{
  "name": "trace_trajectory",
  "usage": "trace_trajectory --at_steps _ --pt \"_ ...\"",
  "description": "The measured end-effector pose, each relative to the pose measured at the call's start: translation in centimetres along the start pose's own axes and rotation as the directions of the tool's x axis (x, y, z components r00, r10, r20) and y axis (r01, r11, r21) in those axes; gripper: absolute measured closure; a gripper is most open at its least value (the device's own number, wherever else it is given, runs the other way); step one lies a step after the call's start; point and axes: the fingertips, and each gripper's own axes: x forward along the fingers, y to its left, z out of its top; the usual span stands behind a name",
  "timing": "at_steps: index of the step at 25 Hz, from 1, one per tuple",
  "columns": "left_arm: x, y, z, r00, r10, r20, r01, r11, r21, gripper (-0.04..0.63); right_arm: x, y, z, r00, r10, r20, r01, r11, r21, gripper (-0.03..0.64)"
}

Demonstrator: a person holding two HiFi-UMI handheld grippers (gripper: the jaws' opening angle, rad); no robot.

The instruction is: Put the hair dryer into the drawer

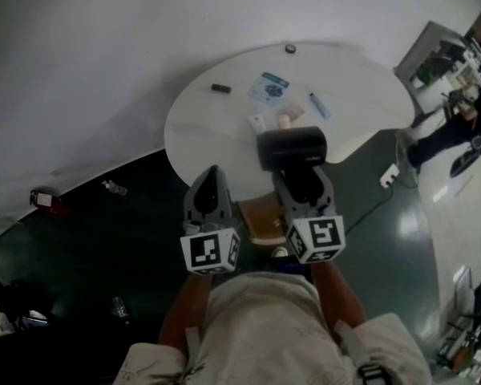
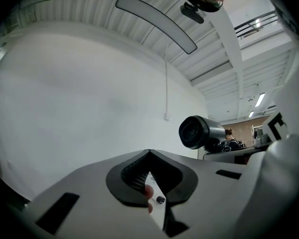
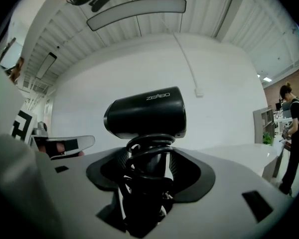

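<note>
handle of the black barrel-shaped plastic hair dryer (image 1: 292,147), cord coiled round it, sits clamped in the right tongs (image 3: 148,156) above the round white table (image 1: 204,127); left tongs (image 2: 149,158) (just beside) are pinched together, empty.

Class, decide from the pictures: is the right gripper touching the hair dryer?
Touching. In the right gripper view, the right gripper clamps the hair dryer by its cord-wrapped handle.

White round table (image 1: 200,127) carries a packet (image 1: 270,88); a pen (image 1: 319,105).
</note>
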Motion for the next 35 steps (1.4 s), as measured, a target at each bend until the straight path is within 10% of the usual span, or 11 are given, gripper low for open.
trace_trajectory --at_steps 21,35 --pt "-0.9 -4.2 -1.8 0.995 -0.096 -0.033 0.097 0.995 0.02 0.594 -5.4 -1.6 -4.9 0.988 -0.029 -0.154 0.03 1.0 0.003 0.348" --pt "-1.2 -5.8 -4.2 0.993 -0.08 -0.084 0.082 0.996 0.024 0.594 -7.5 -1.9 -14.4 0.887 0.04 -0.46 -0.028 0.999 0.034 0.348"
